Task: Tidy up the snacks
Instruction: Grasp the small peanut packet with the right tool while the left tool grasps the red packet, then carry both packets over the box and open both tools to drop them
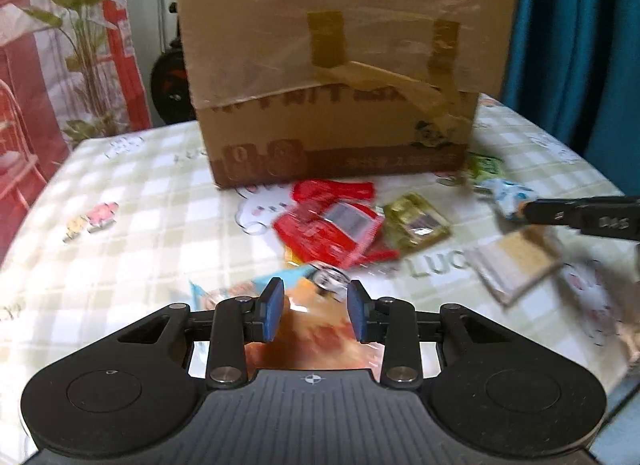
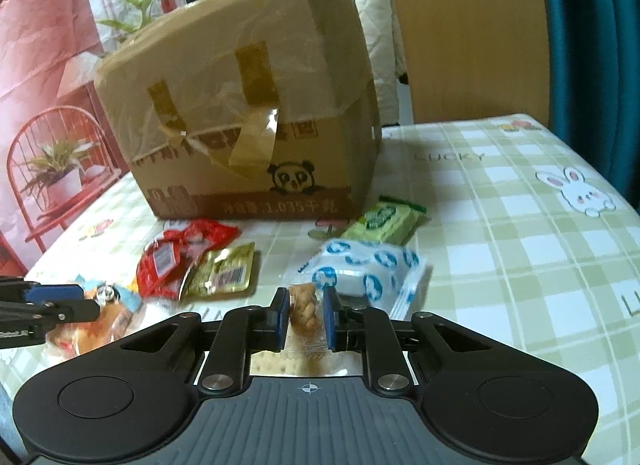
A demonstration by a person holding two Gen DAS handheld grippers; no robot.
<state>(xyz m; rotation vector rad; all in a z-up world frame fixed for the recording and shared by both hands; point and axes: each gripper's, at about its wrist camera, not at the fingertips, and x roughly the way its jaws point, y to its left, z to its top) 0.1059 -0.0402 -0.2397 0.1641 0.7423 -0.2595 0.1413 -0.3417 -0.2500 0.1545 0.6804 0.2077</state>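
The snacks lie loose on the bench point(image 2: 520, 225), all outside the cardboard box point(image 2: 248, 105), which stands taped shut straight ahead of both tools; what is in it cannot be seen.

The right tool point(image 2: 306, 317) has its blue pads close together on either side of a clear-wrapped twisted pastry point(image 2: 303, 311); whether the pads actually press on it cannot be told. Just beyond its tips lies a blue-and-white packet point(image 2: 368, 273), and past that, near the box's corner, a green packet point(image 2: 384, 221). Ahead and to the left of this tool are a gold packet point(image 2: 224, 271) and a red packet point(image 2: 172, 261), touching each other.

The left tool point(image 1: 316, 313) has its pads apart, holding nothing, hovering over an orange snack bag point(image 1: 320, 325) that shows between and below them. Just ahead of it lies the red packet point(image 1: 336, 229) with the gold packet point(image 1: 416, 221) beside it.

Only the left wrist view shows a flat cracker packet point(image 1: 516, 261) off to the right, under the right tool's arm. Only the right wrist view shows the panda print on the box.
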